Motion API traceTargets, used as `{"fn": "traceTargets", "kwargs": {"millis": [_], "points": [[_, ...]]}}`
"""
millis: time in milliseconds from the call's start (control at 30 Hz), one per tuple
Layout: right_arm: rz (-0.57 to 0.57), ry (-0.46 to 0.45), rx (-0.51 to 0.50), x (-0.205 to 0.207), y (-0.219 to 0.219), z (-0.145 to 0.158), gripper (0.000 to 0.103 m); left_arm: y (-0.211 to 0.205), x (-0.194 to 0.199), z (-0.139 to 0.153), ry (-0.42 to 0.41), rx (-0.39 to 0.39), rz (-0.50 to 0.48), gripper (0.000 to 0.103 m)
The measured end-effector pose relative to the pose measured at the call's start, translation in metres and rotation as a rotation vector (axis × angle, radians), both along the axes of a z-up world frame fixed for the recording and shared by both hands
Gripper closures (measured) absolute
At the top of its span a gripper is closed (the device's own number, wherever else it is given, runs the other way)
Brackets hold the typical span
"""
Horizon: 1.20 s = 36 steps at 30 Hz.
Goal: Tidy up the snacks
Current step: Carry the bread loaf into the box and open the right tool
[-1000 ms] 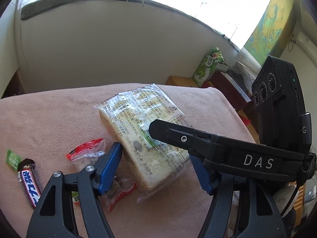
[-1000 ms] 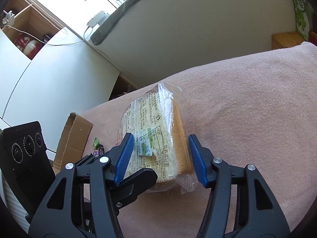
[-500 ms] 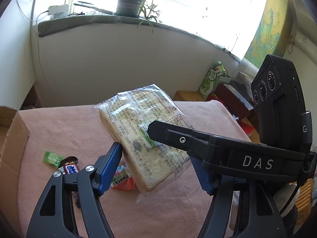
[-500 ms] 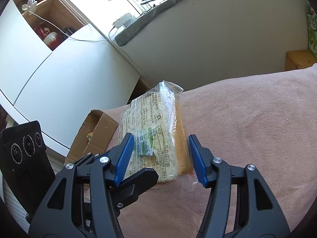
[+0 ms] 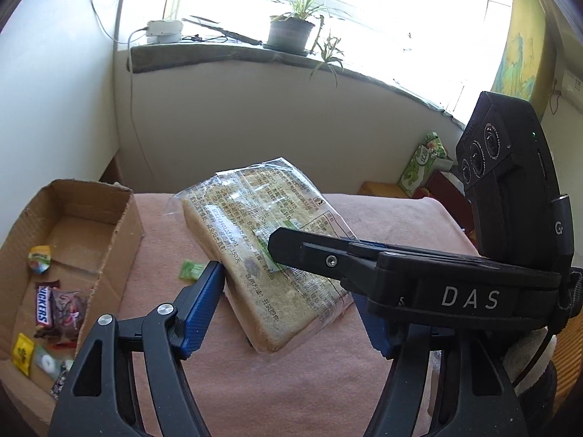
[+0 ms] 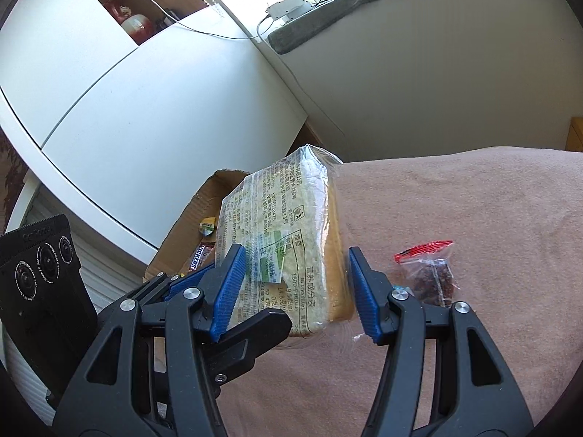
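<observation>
A clear-wrapped loaf of sliced bread [image 5: 262,240] hangs tilted above the pink cloth [image 5: 309,382], carried by both grippers. My left gripper [image 5: 288,291] is shut on its near end; the right finger is hidden behind the other gripper's black body [image 5: 437,284]. In the right wrist view the bread [image 6: 291,233] sits between the blue pads [image 6: 229,287] of my right gripper [image 6: 296,255], which is shut on it. An open cardboard box [image 5: 124,240] stands to the left, holding a Snickers bar [image 5: 43,304] and several small sweets.
A green sweet [image 5: 191,268] lies on the cloth beside the box. A red-sealed packet of dark snack [image 6: 433,273] lies right of the right gripper. White cabinet [image 6: 145,109] behind the box. Windowsill with a potted plant [image 5: 291,32] beyond the cloth's far edge.
Both grippers have carried the bread up and leftwards over the cloth. The cardboard box has come fully into view at the left. The loose snacks on the cloth have slid out of the left view.
</observation>
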State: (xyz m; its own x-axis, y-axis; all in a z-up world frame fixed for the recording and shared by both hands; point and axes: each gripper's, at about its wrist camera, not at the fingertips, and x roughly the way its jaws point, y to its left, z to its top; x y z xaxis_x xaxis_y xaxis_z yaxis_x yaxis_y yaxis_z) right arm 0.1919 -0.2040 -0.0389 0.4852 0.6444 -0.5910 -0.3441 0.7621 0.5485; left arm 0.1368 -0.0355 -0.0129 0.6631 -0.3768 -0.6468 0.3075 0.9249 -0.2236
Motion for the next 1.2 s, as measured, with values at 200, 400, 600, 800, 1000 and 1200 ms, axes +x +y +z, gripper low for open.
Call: {"fn": "traceTargets", "kwargs": {"millis": [200, 400, 600, 800, 1000, 1200], "points": [[0.073, 0.0, -0.01, 0.007, 0.049, 0.006, 0.044, 0.039, 0.003, 0.005, 0.001, -0.002, 0.057, 0.033], [0.139, -0.001, -0.019, 0.022, 0.093, 0.014, 0.044, 0.073, 0.012, 0.011, -0.002, -0.002, 0.112, 0.033], [0.196, 0.014, -0.031, 0.038, 0.134, 0.011, 0.044, 0.109, 0.021, 0.005, 0.012, -0.018, 0.159, 0.033], [0.241, 0.036, -0.046, 0.051, 0.164, 0.0, 0.044, 0.133, 0.034, -0.005, 0.031, -0.014, 0.193, 0.032], [0.259, 0.034, -0.081, 0.056, 0.187, -0.006, 0.044, 0.152, 0.04, -0.014, 0.077, -0.049, 0.219, 0.032], [0.216, 0.014, -0.098, 0.058, 0.188, -0.001, 0.041, 0.156, 0.036, -0.012, 0.07, -0.025, 0.23, 0.034]]}}
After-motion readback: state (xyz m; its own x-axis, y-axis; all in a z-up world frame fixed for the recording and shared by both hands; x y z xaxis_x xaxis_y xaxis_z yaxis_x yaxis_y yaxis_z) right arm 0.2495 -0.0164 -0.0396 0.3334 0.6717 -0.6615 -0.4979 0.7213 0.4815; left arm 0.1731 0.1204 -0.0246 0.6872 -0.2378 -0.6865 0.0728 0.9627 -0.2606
